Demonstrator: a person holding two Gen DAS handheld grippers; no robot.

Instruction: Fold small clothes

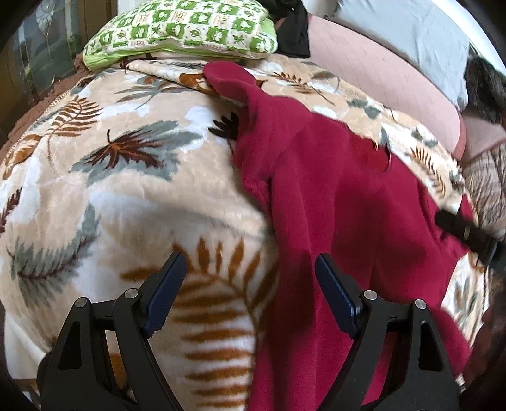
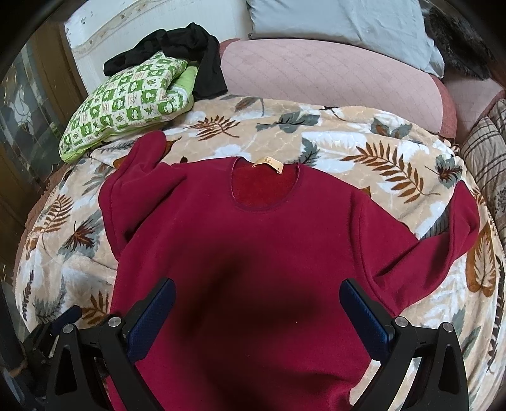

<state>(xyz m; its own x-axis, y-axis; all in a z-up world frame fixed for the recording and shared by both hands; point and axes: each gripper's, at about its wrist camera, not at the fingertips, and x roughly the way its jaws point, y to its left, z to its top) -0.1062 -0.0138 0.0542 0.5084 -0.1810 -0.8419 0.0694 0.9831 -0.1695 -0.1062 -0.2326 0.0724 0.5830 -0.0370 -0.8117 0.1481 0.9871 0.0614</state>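
A leaf-patterned fleece blanket (image 2: 332, 142) in beige, white, grey and rust covers the bed and fills most of both views. Behind it runs a long pink quilted cushion (image 2: 332, 76), with a pale blue-grey pillow (image 2: 341, 22) propped above that. At the far right edge lies a plaid brown and cream cover (image 2: 487, 148), touching the blanket's side.

The dark red fleece sweater (image 2: 253, 253) lies flat on the blanket, front up, neckline away from the right wrist camera and a small tan label (image 2: 268, 163) at the collar. Its one sleeve is bunched and folded up toward the green pillow, and the other sleeve stretches out sideways over the blanket.

A green and white checked pillow (image 2: 126, 107) sits at the blanket's far corner, close to the tip of the bunched sleeve but apart from it. A black garment (image 2: 189, 47) is draped across the top of that pillow and hangs down beside the pink cushion.

The right gripper (image 2: 257, 311) hangs over the lower body of the sweater, jaws spread wide with nothing between them. The left gripper (image 1: 249, 284) is over the sweater's side edge, one finger above bare blanket and the other above red fleece, jaws likewise wide apart and empty
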